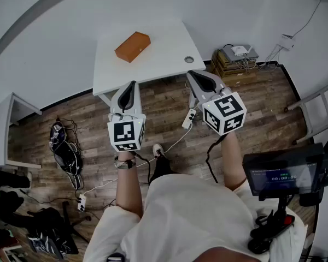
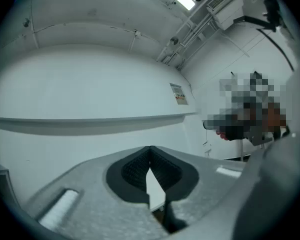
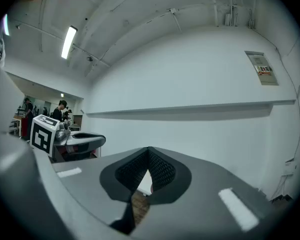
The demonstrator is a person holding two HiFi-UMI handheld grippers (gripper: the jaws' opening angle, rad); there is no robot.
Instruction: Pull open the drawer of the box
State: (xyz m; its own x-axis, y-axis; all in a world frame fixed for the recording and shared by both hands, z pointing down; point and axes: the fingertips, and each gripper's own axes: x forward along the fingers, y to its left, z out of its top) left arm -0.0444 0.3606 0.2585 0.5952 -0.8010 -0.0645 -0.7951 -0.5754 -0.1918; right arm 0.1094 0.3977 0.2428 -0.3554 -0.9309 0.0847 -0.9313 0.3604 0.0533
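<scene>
The person stands back from the desk, both arms stretched forward, so neither tool is at work yet. The left gripper (image 1: 132, 86) has its jaws pressed together with nothing between them. Its own view looks past the closed tips at bare wall, not at the target. The right gripper (image 1: 191, 73) is likewise closed and empty, and angled a little outward. Both hover about level with the desk's near edge, which I judge to be a ready pose before the reach.

Beyond them the white desk (image 1: 164, 53) carries the orange box (image 1: 133, 46), lying askew towards its far left, well apart from both grippers. I cannot tell which face holds the drawer. Probably one gripper must steady the box while the other opens to take the drawer front.
</scene>
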